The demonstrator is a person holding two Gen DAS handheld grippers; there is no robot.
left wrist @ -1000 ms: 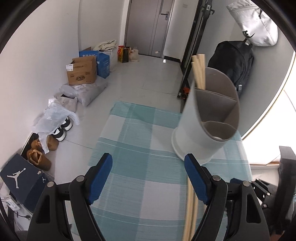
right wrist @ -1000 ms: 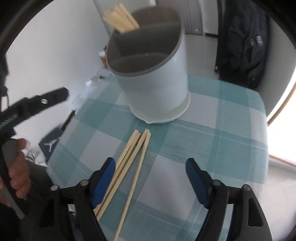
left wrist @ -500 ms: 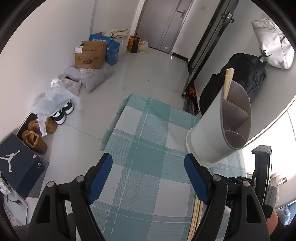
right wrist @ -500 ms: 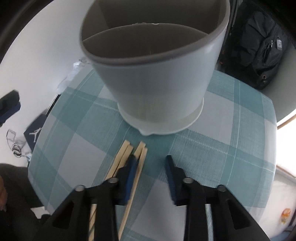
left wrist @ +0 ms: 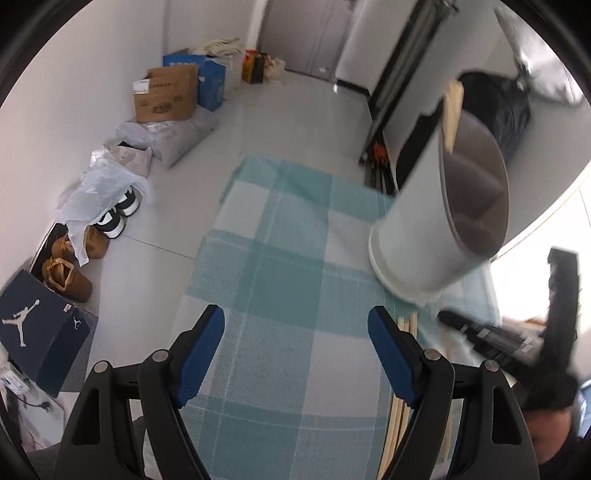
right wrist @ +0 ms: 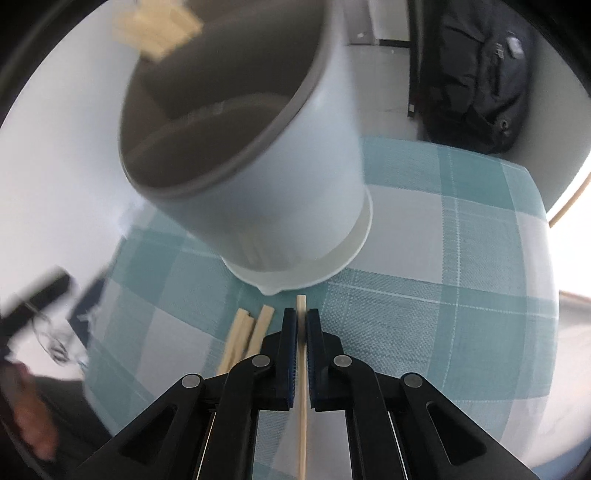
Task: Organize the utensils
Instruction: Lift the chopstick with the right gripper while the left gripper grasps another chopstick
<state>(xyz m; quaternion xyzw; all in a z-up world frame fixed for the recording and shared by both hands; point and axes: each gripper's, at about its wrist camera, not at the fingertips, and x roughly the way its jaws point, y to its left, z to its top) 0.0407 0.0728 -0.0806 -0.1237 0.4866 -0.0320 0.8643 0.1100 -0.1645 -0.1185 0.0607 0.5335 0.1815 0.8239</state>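
A white utensil holder (right wrist: 280,177) with grey inner compartments stands on the teal checked tablecloth (right wrist: 443,295). Several wooden chopsticks (right wrist: 159,22) stand in its far compartment. My right gripper (right wrist: 301,317) is shut on one wooden chopstick (right wrist: 302,369) just in front of the holder's base. Three more chopsticks (right wrist: 243,336) lie on the cloth to its left. In the left wrist view the holder (left wrist: 436,221) is at the right, and my left gripper (left wrist: 295,339) is open and empty above the cloth. The loose chopsticks (left wrist: 399,406) show partly behind its right finger.
The right gripper's black body (left wrist: 517,343) shows at the right of the left wrist view. On the floor left of the table are shoes (left wrist: 118,214), a Jordan box (left wrist: 37,325), cardboard boxes (left wrist: 166,96) and bags. A black backpack (right wrist: 476,77) is behind the table.
My right gripper has closed from wide open onto one chopstick and moved closer to the holder. My left gripper has drawn back and stays open.
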